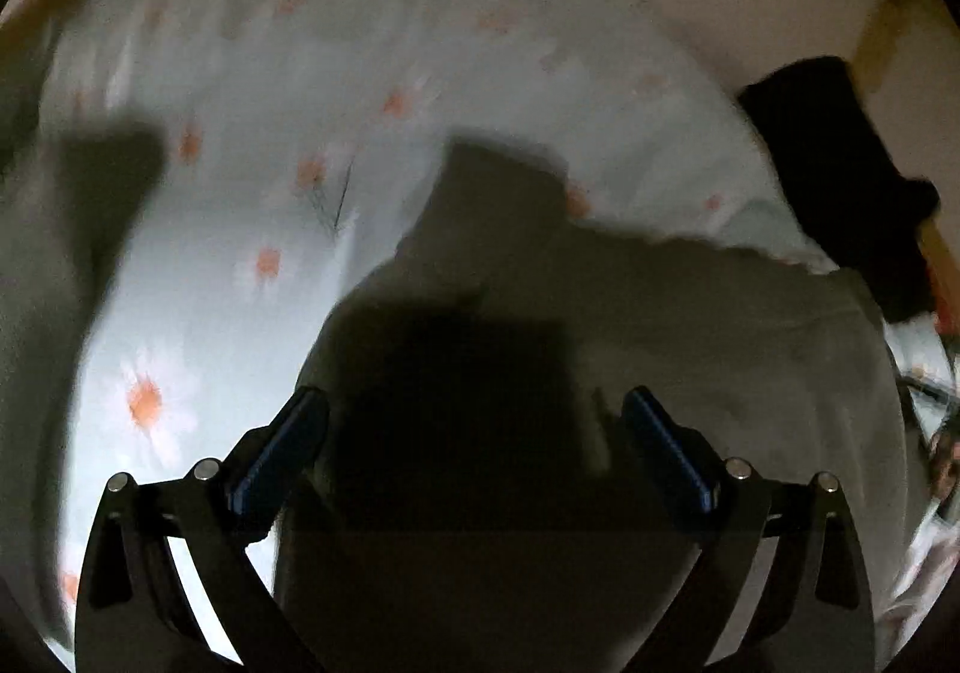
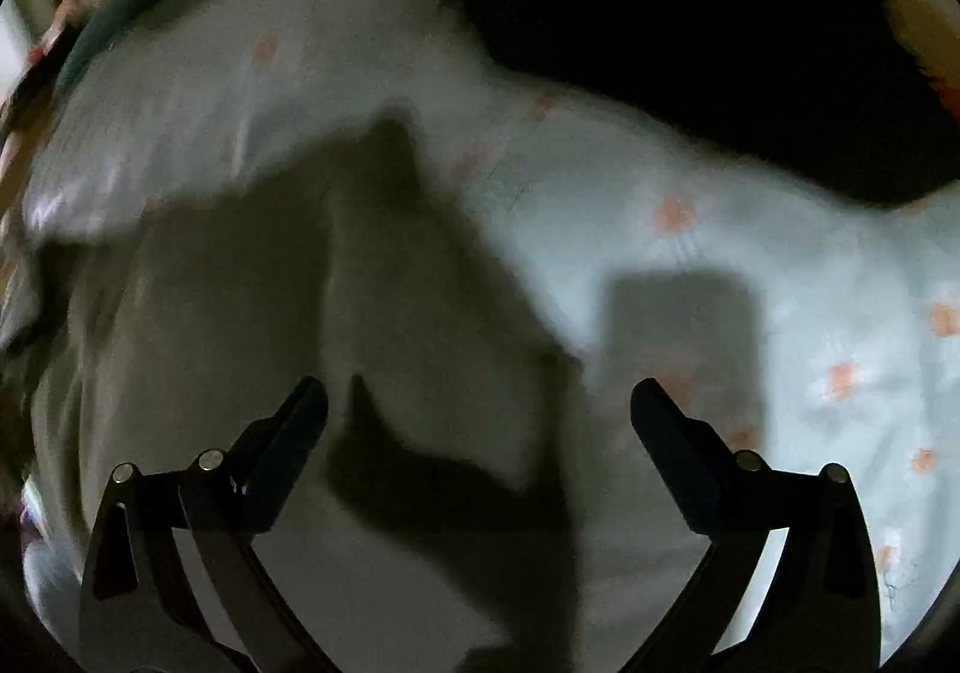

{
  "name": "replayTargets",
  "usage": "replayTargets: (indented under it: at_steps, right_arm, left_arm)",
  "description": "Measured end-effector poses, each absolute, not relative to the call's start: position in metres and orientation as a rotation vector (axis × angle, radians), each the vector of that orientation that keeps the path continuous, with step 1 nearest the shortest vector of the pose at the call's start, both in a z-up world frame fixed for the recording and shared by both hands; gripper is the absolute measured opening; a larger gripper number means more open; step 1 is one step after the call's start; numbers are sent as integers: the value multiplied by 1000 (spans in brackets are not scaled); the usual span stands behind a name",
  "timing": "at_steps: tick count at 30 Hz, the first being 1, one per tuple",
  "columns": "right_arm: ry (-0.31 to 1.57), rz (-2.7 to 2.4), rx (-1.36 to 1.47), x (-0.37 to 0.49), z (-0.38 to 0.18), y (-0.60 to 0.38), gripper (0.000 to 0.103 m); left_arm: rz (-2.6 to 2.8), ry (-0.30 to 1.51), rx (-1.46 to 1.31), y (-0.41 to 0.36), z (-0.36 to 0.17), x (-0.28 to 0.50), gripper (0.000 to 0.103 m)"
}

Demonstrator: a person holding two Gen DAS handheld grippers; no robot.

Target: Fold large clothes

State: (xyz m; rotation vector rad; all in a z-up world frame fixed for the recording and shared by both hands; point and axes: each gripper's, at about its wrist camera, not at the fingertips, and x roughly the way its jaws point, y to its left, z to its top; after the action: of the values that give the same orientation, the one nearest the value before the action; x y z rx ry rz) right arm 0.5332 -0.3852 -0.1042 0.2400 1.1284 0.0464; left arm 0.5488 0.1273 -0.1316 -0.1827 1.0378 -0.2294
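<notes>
The left gripper [image 1: 474, 421] hangs with jaws spread wide and nothing between them, over a grey garment [image 1: 690, 349] that fills the lower right of its blurred view. The right gripper [image 2: 480, 409] is spread and empty too, with the garment [image 2: 228, 313] at lower left. Both lie on a daisy-print sheet [image 1: 252, 181]; dark cloth [image 2: 690, 12] sits at upper right.

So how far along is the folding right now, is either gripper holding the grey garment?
Done: the grey garment lies flattened on the floral sheet, though blur hides how many folds it has. In hand: nothing; the left gripper and right gripper both stand open above the cloth. Left: at least a regrasp, and the black garment looks untouched.
</notes>
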Motion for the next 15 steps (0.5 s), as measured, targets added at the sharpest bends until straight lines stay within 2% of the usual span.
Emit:
replayTargets:
  at_steps: [1, 2, 3, 4, 5, 6, 7, 9, 12, 13, 14, 15]
  right_arm:
    - [1164, 96, 268, 533, -115, -383, 95]
    - [1172, 108, 272, 532, -122, -381, 82]
    - [1162, 99, 266, 531, -123, -380, 75]
    - [1137, 93, 283, 529, -123, -383, 51]
    - [1099, 106, 353, 525, -119, -391, 29]
    - [1040, 128, 437, 519, -110, -402, 25]
    - [962, 145, 494, 512, -102, -409, 23]
    - [864, 104, 572, 500, -102, -426, 23]
    - [925, 27, 552, 501, -114, -421, 27]
    - [932, -12, 470, 499, -106, -410, 39]
    - [915, -48, 402, 495, -95, -400, 58]
    - [884, -57, 369, 490, -86, -394, 72]
  left_arm:
    - [-253, 1061, -202, 131, -138, 550, 97]
    - [-271, 1073, -199, 134, -141, 550, 97]
    - [-270, 1067, -178, 135, -141, 549, 81]
    - [-244, 1052, -170, 140, -136, 546, 45]
    - [-250, 1038, -210, 146, -133, 545, 40]
    - [-269, 1026, -296, 159, -129, 543, 30]
    - [-272, 1022, -330, 165, -128, 542, 27]
    - [-267, 1027, -364, 179, -131, 542, 27]
    - [-242, 1030, -438, 189, -137, 549, 33]
    - [-226, 1006, -429, 186, -130, 544, 41]
    - [-204, 952, -393, 181, -117, 535, 48]
    - [-195, 883, -349, 177, -98, 523, 71]
